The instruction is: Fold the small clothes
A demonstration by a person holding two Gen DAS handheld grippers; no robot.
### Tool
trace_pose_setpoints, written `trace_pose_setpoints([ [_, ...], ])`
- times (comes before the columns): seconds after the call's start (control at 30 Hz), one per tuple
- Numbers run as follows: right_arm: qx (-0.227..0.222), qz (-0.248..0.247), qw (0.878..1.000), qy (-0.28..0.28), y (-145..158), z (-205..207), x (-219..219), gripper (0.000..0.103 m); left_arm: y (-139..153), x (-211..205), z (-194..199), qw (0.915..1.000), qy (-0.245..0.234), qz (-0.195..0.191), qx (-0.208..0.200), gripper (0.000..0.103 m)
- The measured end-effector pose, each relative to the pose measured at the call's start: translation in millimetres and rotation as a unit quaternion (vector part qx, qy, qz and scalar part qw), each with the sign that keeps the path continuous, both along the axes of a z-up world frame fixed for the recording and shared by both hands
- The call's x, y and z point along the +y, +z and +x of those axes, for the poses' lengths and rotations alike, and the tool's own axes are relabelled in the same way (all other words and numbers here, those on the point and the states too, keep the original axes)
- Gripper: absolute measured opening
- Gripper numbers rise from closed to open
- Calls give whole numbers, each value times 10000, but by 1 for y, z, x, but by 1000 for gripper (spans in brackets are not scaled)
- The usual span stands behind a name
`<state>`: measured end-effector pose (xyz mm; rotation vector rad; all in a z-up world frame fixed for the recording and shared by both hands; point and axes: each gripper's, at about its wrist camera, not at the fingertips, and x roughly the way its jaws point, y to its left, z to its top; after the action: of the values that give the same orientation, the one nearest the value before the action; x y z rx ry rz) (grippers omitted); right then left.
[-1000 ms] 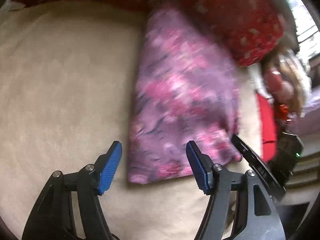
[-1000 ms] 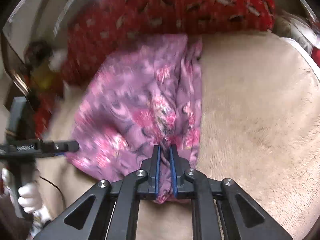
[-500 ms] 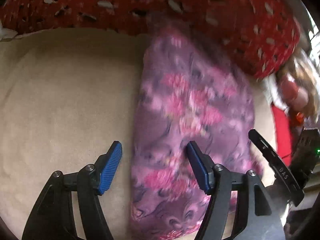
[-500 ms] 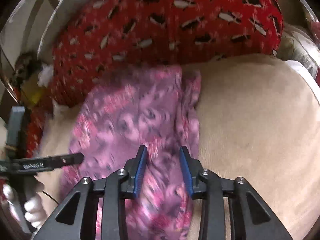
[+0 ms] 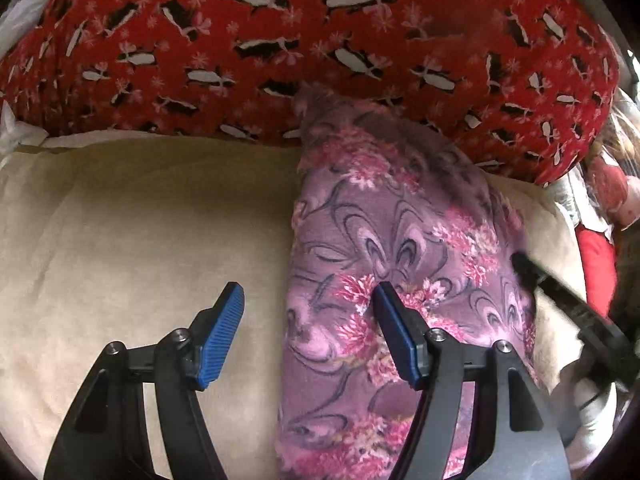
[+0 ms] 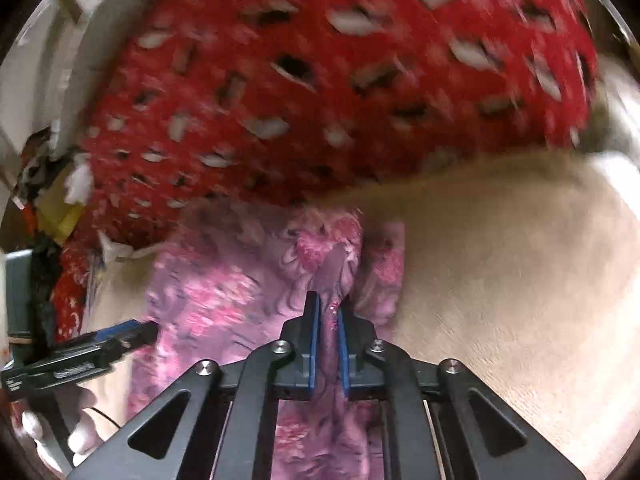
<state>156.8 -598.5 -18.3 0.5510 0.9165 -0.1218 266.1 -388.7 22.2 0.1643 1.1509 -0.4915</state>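
only right-wrist view shows right gripper (image 6: pixel 327 322) pinching purple garment (image 6: pixel 224 280).

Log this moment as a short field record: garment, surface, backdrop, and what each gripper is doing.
garment: purple floral cloth, lying lengthwise
surface: beige plush blanket
backdrop: red penguin-print fabric behind the cloth's far end
left gripper: open, holding nothing; one finger over the cloth, the other over the blanket
right gripper: shut on a raised ridge of the cloth
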Motion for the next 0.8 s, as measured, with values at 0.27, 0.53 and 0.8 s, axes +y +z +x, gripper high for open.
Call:
trace_pose_setpoints([
  [0.27,-561,-405,9975,152,38,-20,18,14,9,3,-3,9999,-16,-6,-145,67],
  [0.53,-201,-489,9978,413,10,-27,31,22,-5,14,-6,9995,17,-106,286,70],
  [0.8,-121,-156,9982,558,5,-47,33,24,-22,38,-28,9954,169,-517,793,74],
])
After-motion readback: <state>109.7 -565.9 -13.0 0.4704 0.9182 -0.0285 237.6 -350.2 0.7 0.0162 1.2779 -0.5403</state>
